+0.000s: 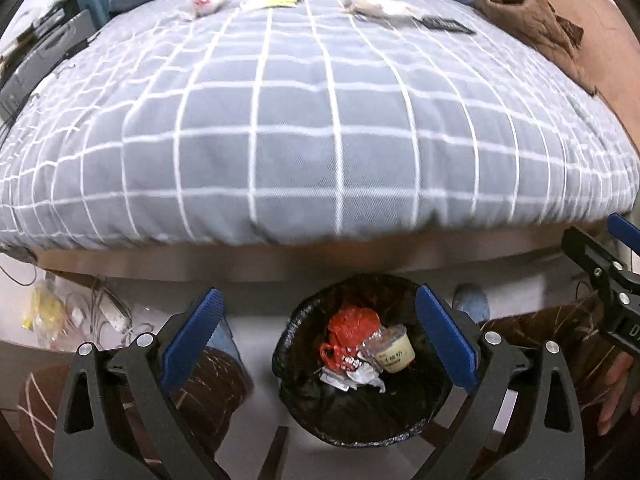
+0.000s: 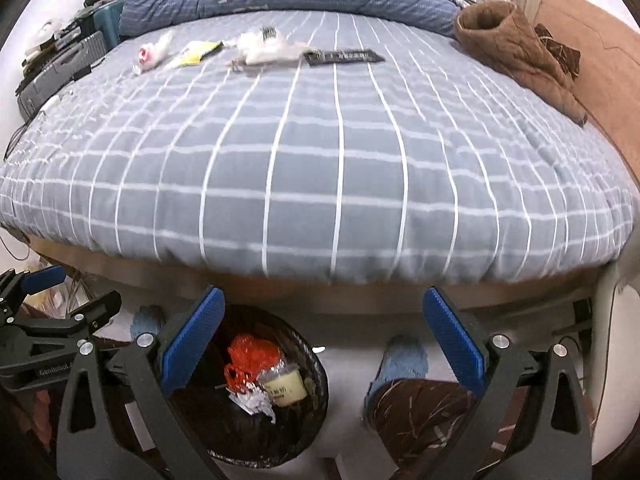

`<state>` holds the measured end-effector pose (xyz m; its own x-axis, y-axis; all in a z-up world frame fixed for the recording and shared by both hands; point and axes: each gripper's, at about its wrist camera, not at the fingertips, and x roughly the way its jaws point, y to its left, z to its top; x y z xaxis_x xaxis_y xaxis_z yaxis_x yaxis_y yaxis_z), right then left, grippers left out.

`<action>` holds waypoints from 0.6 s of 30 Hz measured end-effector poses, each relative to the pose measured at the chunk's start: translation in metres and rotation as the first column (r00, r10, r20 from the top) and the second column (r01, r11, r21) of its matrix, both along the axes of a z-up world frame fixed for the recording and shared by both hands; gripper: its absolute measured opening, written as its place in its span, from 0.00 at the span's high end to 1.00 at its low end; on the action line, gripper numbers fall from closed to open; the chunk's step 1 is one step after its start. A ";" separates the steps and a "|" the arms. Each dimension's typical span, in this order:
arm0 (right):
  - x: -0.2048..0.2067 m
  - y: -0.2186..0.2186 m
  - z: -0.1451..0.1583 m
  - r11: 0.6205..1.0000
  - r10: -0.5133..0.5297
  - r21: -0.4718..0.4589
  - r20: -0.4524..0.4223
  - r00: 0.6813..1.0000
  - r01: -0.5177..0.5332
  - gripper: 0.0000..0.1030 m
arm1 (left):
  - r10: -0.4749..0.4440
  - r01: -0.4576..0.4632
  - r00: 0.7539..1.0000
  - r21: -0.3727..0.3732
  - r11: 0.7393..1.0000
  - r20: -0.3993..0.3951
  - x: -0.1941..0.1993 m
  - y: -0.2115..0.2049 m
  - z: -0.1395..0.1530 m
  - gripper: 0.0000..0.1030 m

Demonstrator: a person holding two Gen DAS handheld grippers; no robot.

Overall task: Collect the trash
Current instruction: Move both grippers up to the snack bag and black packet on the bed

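Jaws: both wide apart, empty; our left gripper (image 1: 318, 336) hangs over the black-lined round bin (image 1: 360, 360), our right gripper (image 2: 324, 340) beside it.

Trash: crumpled white tissue wads (image 2: 260, 50), a yellow-and-white flat wrapper (image 2: 196, 51), a flat black packet (image 2: 344, 56), all at the far end of the grey checked quilt (image 2: 320, 160).

Handling, in our judgement: reach far, pinch each wad at its bulk, scrape the flat pieces up by an edge.

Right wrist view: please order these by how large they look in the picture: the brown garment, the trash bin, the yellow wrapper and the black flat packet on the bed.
1. trash bin, though it is nearest the camera
2. brown garment
3. black flat packet
4. yellow wrapper

The last two look nearly alike, so that order is unsure.
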<state>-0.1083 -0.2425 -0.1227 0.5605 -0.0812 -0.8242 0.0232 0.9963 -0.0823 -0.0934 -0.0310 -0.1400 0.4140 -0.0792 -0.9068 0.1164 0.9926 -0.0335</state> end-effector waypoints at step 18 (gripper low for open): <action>0.104 -0.020 0.055 1.000 0.003 -0.008 0.123 0.992 -0.002 0.07 | 0.078 -0.079 0.989 0.007 0.997 0.127 0.113 0.019 0.061 0.07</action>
<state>-0.0039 -0.2627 -0.0673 0.6580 -0.0855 -0.7482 0.0310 0.9958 -0.0865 0.0192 -0.0116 -0.0793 0.5302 -0.0314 -0.8473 0.0408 0.9991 -0.0115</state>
